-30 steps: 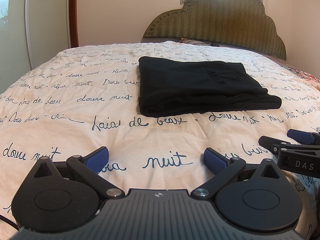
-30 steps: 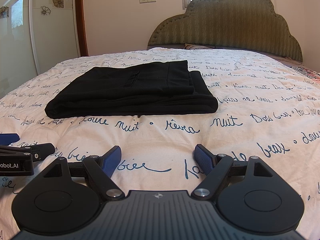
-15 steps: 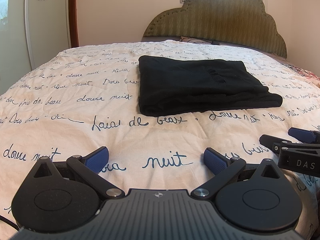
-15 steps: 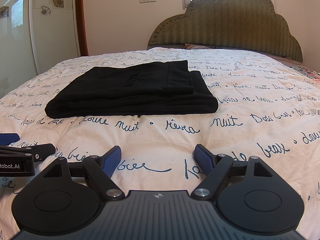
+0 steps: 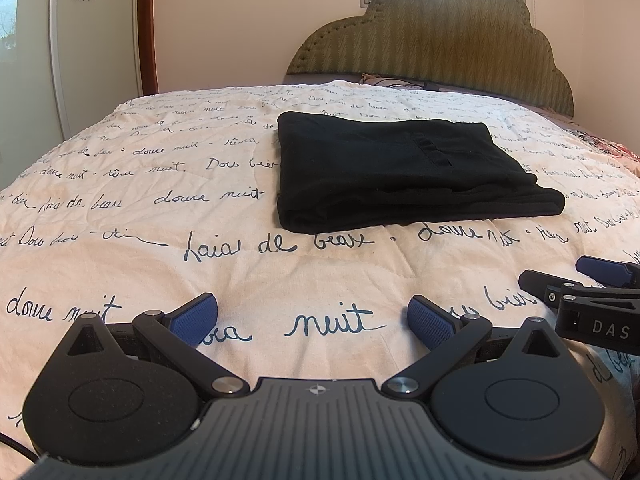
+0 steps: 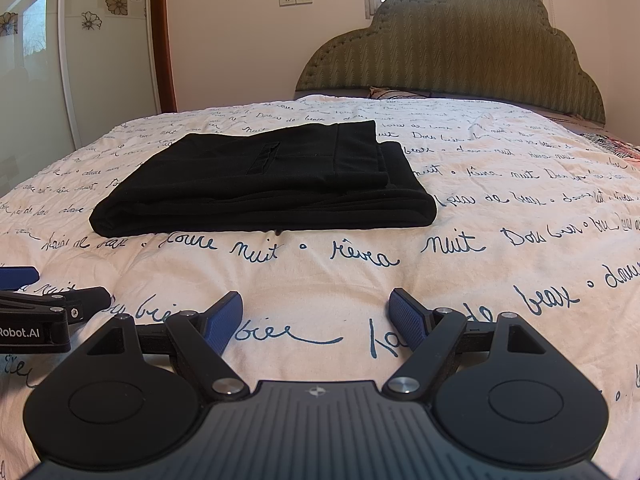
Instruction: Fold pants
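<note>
At the left edge of the right wrist view, the left hand-held gripper (image 6: 24, 292) is cut off by the frame, so only one blue pad, a black finger and part of a label reading "Robot.AI" show. In the left wrist view, that same left hand-held gripper (image 5: 313, 318) has its blue fingers (image 5: 194, 322) spread wide over the quilt (image 5: 120, 208), gripping nothing. A thin cable at the lower left corner is mostly out of frame.

The pants (image 5: 404, 172) lie folded into a flat black rectangle in the middle of the bed, well ahead of both grippers and touching neither. The layers stack with thick rounded folds along the near edge; a pocket seam shows on top, and a narrower upper layer steps back from the lower one on the right side. The fabric is so dark that finer detail is hard to make out.

The quilt bears dark blue cursive writing, with "douce nuit" and "nuit" readable and other words unclear.

The right hand-held gripper (image 6: 316, 320) is also spread wide and empty, low over the quilt. In the left wrist view its side is clipped at the right edge, showing only "DAS". A padded green headboard (image 6: 460, 52) stands behind the bed.
</note>
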Demonstrator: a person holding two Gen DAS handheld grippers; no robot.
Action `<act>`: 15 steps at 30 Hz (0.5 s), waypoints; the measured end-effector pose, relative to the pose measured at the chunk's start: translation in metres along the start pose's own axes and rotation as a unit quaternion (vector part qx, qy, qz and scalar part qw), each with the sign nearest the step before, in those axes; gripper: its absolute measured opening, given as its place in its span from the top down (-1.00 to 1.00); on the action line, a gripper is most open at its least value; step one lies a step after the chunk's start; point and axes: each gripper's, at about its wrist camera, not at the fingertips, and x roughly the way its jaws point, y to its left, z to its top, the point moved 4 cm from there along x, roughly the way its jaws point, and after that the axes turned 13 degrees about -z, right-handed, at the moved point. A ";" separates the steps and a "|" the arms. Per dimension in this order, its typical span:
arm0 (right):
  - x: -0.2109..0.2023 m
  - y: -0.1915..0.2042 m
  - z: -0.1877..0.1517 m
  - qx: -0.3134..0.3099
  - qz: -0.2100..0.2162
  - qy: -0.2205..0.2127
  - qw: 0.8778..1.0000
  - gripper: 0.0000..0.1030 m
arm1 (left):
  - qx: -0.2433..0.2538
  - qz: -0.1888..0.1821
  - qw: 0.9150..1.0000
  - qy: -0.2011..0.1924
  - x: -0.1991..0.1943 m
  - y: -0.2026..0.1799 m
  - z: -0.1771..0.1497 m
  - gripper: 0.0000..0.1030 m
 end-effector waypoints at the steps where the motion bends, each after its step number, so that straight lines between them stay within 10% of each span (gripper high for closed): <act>1: 0.000 0.000 0.000 0.000 0.000 0.000 1.000 -0.56 | 0.000 0.000 1.000 0.000 0.000 0.000 0.000 -1.00; 15: 0.000 0.000 0.000 0.000 0.000 0.000 1.000 -0.56 | 0.002 0.001 1.000 0.000 0.000 -0.001 0.000 -1.00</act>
